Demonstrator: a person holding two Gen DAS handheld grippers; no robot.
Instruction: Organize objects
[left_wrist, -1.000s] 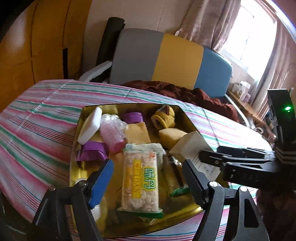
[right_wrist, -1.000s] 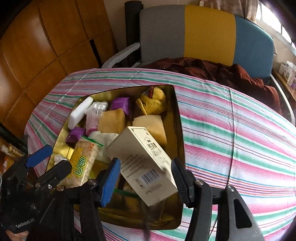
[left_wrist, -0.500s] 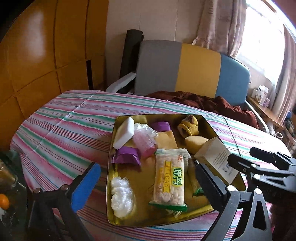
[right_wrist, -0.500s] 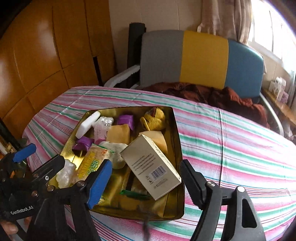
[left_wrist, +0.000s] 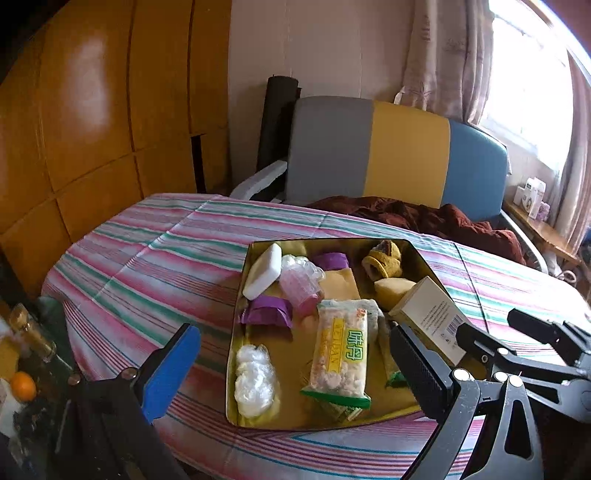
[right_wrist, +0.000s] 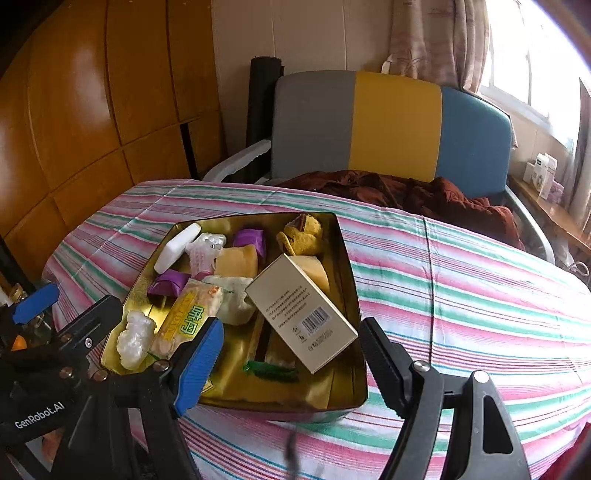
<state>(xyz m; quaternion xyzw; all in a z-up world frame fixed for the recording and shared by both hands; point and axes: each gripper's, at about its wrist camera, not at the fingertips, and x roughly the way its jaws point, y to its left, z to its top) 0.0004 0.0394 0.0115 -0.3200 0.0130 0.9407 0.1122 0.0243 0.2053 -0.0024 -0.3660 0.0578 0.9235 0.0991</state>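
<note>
A gold tin (left_wrist: 236, 369) stands on the striped table, full of small items. Among them are a green-and-yellow snack packet (left_wrist: 341, 354), a cream box with a barcode (right_wrist: 299, 299), a white soap bar (left_wrist: 263, 271), purple wrapped pieces (left_wrist: 267, 314), a pink bottle (left_wrist: 299, 288) and a yellow knitted piece (left_wrist: 382, 258). My left gripper (left_wrist: 295, 369) hovers wide open, short of the tin's near edge, with nothing between its fingers. My right gripper (right_wrist: 290, 358) is open too, above the tin's near right corner. The cream box lies free beyond its fingertips.
A striped cloth (right_wrist: 461, 295) covers the table. Behind it stands a grey, yellow and blue chair (left_wrist: 388, 155) with a dark red cloth (right_wrist: 424, 195) on its seat. Wooden panels line the left wall. Bottles and an orange (left_wrist: 23, 386) sit low at the left.
Both grippers opened wider and drew back and up from the tin. The snack packet and the cream box, earlier between the jaws, now lie free in the tin.
</note>
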